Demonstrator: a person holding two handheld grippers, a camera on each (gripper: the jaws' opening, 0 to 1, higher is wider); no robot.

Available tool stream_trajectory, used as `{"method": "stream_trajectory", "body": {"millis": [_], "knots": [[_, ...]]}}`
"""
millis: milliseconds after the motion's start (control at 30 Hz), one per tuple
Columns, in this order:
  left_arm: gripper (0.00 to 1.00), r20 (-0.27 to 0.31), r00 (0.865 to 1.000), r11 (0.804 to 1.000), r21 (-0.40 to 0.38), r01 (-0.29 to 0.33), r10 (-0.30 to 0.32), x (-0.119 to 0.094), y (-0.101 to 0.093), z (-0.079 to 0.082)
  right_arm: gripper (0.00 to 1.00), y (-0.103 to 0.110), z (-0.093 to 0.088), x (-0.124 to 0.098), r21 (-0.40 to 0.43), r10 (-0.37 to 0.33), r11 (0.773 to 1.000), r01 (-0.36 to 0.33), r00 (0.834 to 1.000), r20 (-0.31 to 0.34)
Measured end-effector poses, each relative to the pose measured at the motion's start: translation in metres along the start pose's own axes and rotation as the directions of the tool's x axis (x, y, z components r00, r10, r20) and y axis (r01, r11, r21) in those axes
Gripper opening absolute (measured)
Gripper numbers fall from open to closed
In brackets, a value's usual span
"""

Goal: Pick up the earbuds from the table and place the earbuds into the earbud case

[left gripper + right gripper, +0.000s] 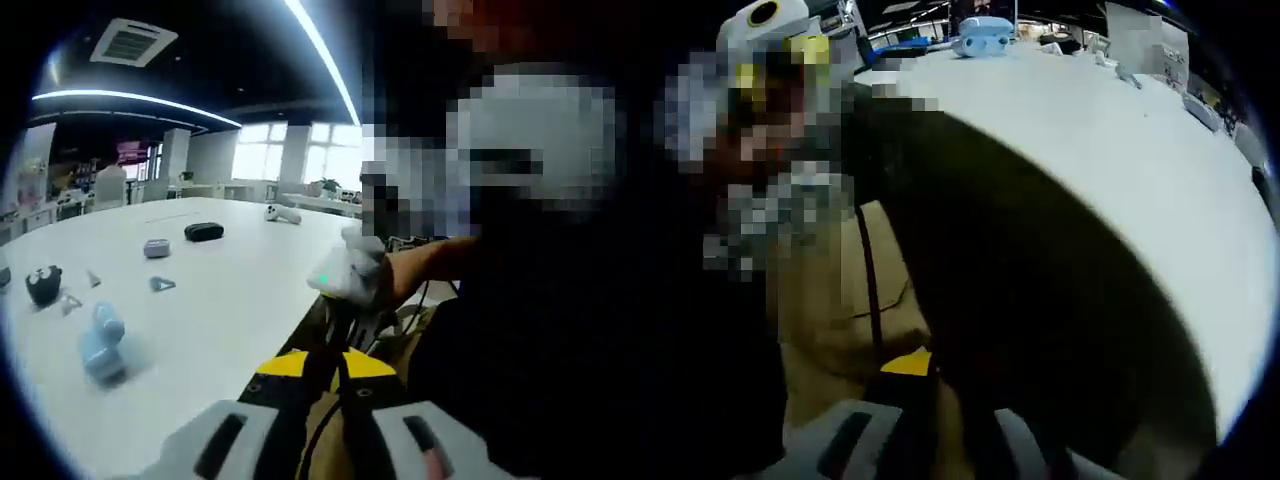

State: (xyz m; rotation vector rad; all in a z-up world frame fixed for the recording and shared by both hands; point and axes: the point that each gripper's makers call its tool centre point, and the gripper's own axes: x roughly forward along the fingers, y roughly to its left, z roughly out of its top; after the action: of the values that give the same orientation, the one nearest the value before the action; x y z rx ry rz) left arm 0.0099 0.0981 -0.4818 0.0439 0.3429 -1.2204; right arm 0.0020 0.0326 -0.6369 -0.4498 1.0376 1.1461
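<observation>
In the left gripper view a white table (230, 300) carries a small lilac-grey case (156, 248) and a black oval case (203, 232) behind it. Small grey pieces (162, 284) that may be earbuds lie in front of them, too small to tell for sure. My left gripper (325, 445) hangs off the table's near edge, open with nothing between its jaws. A person's hand holds a white device with a green light (348, 275), apparently my right gripper. In the right gripper view my right gripper (940, 445) stands open over tan trousers (830, 300).
A light blue object (103, 342) (983, 36), a black round item (43, 285) and a white controller (282, 213) also lie on the table. The person's dark sleeve (1040, 300) crosses the right gripper view in front of the table (1160, 170). An office lies behind.
</observation>
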Motion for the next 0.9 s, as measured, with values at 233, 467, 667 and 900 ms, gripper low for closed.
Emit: {"method": "stream_trajectory", "body": {"millis": [233, 467, 667, 900], "knots": [[0.13, 0.006, 1.000, 1.000, -0.009, 0.014, -0.014, 0.005, -0.007, -0.004, 0.10, 0.010, -0.008, 0.010, -0.098, 0.046, 0.994, -0.050, 0.998, -0.048], [0.13, -0.007, 1.000, 1.000, 0.001, 0.006, -0.006, 0.005, -0.011, -0.007, 0.10, 0.009, -0.004, 0.015, -0.205, 0.012, 0.979, -0.021, 0.999, -0.045], [0.12, 0.051, 0.996, 0.998, -0.008, -0.068, 0.068, -0.008, 0.004, 0.005, 0.10, 0.010, 0.003, -0.001, -0.192, 0.001, 0.981, 0.011, 0.998, 0.065], [0.13, 0.135, 0.973, 0.982, 0.006, -0.190, 0.187, -0.024, 0.032, 0.028, 0.10, 0.029, 0.028, -0.053, -0.206, 0.041, 0.978, 0.001, 0.980, 0.195]]}}
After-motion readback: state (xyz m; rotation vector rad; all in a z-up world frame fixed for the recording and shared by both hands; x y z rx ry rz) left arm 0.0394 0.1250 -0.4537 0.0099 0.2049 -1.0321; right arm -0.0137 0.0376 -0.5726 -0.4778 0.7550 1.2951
